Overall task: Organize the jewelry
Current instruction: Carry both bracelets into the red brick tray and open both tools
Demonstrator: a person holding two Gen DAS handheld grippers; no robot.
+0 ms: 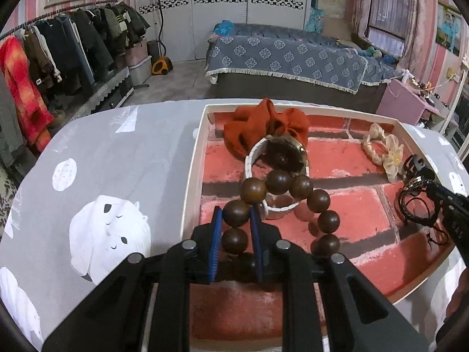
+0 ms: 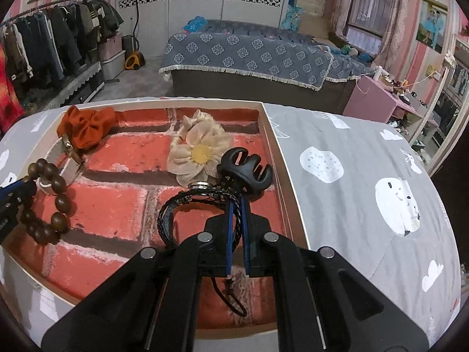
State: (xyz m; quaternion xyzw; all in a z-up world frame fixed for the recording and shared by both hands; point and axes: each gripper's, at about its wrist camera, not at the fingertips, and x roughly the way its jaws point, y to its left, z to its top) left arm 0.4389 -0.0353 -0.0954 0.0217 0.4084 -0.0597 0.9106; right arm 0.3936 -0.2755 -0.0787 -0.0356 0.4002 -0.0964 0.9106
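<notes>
A white-rimmed tray (image 1: 192, 158) with a red brick-pattern floor lies on the grey table; it also shows in the right wrist view (image 2: 281, 152). My left gripper (image 1: 236, 214) is shut on a brown wooden bead bracelet (image 1: 277, 182), held over the tray's left part; the bracelet also shows in the right wrist view (image 2: 60, 202). My right gripper (image 2: 236, 202) is shut on a black braided cord bracelet (image 2: 187, 202) over the tray's right part. A black claw hair clip (image 2: 244, 170) lies just past its tips.
In the tray lie an orange scrunchie (image 1: 263, 126), a white-strapped watch (image 1: 281, 158) and a cream flower hair tie (image 2: 202, 146). A grey cloth with white prints (image 1: 111, 176) covers the table around the tray. A bed and a clothes rack stand beyond.
</notes>
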